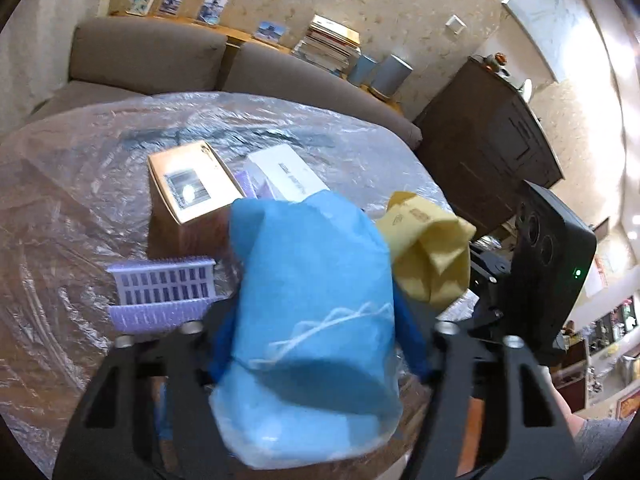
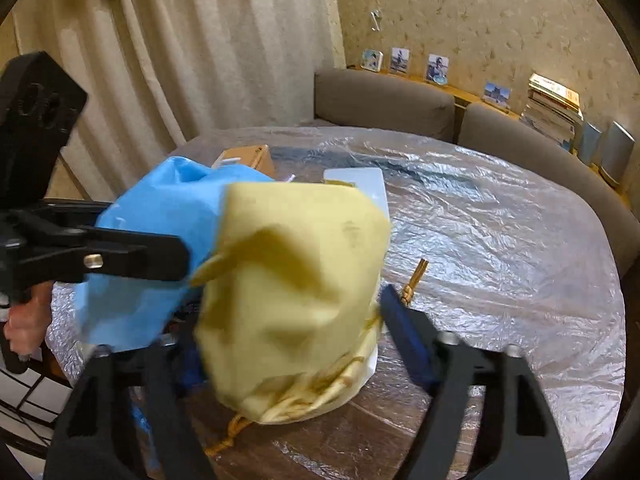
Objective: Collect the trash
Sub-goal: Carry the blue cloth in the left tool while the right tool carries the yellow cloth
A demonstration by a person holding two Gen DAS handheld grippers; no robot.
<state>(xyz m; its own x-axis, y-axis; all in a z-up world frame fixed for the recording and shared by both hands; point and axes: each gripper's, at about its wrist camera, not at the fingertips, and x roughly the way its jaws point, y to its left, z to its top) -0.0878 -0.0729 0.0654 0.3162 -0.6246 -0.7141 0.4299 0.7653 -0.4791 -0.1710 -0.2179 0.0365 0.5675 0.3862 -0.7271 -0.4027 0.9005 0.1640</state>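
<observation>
Left wrist view: left gripper [image 1: 320,344] pinches blue bag [image 1: 312,320]; right gripper [image 2: 288,344] pinches yellow bag [image 2: 296,288]. Lift both clear of table [image 2: 520,240] edge, grips firm.

The right gripper [image 2: 296,344] has a crumpled yellow bag [image 2: 296,280] between its fingers at the centre, gold cords trailing toward 6 o'clock; the left pad is hidden, so a firm grip cannot be told. At 9 o'clock the left gripper [image 2: 160,258] reaches in sideways with a blue bag [image 2: 160,216] that touches the yellow one, a hand [image 2: 26,320] at its handle. Below lies a table [image 2: 500,240] under clear plastic, with a brown box [image 2: 248,158] at 11, a white box [image 2: 360,180] at 12 and a sofa [image 2: 384,100] at 1.
</observation>
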